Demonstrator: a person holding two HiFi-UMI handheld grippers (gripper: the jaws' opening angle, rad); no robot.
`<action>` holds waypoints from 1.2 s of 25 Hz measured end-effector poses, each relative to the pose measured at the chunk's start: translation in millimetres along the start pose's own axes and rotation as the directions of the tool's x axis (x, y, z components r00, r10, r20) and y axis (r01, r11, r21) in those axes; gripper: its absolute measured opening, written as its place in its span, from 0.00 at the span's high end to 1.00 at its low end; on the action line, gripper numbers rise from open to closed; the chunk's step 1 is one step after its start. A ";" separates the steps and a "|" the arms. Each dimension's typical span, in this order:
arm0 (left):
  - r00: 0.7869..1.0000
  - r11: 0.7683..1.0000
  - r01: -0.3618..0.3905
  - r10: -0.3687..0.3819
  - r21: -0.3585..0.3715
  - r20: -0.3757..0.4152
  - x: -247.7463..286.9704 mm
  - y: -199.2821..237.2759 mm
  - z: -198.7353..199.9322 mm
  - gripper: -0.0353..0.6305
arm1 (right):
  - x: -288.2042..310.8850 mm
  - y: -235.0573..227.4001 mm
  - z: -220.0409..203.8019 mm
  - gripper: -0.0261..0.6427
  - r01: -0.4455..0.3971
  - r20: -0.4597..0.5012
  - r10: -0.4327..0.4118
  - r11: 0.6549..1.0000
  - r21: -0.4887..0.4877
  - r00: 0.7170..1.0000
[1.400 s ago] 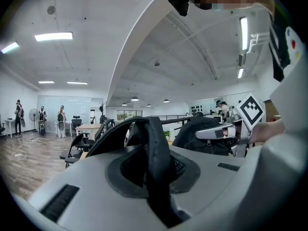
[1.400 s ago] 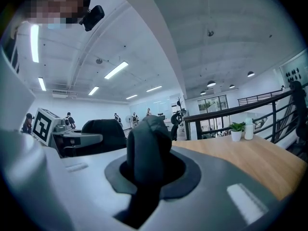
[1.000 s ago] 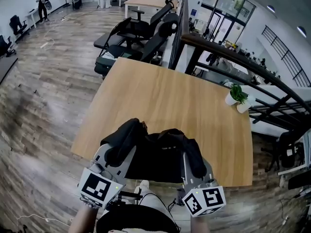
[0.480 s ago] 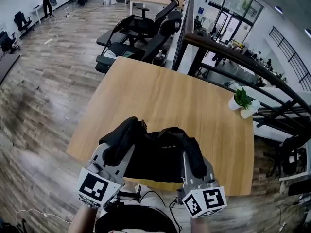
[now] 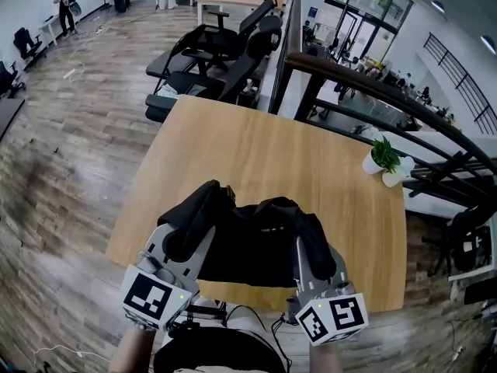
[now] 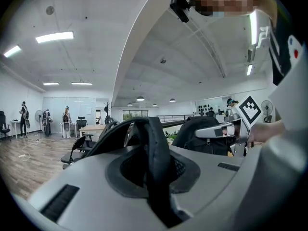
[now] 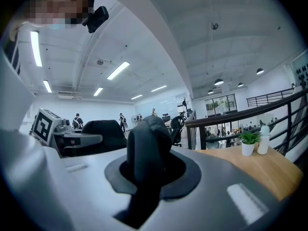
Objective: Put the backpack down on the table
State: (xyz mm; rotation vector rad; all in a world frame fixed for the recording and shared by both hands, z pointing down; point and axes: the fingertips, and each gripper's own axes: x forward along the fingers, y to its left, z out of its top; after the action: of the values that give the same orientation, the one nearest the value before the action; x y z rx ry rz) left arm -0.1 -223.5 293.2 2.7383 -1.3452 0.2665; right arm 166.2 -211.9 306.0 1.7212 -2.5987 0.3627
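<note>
A wooden table (image 5: 256,154) stands in an open-plan office. At its near edge, the left gripper (image 5: 185,235) is clamped on the left strap (image 6: 156,148), and the right gripper (image 5: 311,249) is clamped on the right strap (image 7: 147,146). Between them the black backpack (image 5: 252,247) is held over that edge, its long axis running along it, straps uppermost. A potted plant (image 5: 380,155) sits near the right edge.
</note>
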 end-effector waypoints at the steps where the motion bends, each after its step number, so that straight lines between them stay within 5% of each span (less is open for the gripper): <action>1: 1.000 1.000 0.007 -0.007 0.001 0.003 2.9 2.5 2.5 0.88 | 2.7 -1.1 2.5 0.87 0.006 0.003 -0.006 1.000 0.000 1.000; 18: 0.997 0.995 0.072 -0.074 0.070 0.034 61.6 59.1 14.9 0.88 | 73.6 -27.4 19.0 0.87 0.075 0.051 -0.074 0.997 -0.013 0.996; 30: 0.998 0.997 0.056 -0.056 0.054 0.001 117.1 98.7 -16.0 0.88 | 130.9 -64.1 -8.0 0.87 0.110 0.017 -0.111 0.993 0.042 0.994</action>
State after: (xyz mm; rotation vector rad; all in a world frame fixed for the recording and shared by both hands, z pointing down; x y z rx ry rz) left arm -9.9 -372.5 330.7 2.8166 -1.2777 0.2998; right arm 171.3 -353.0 343.0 1.8813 -2.5123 0.4015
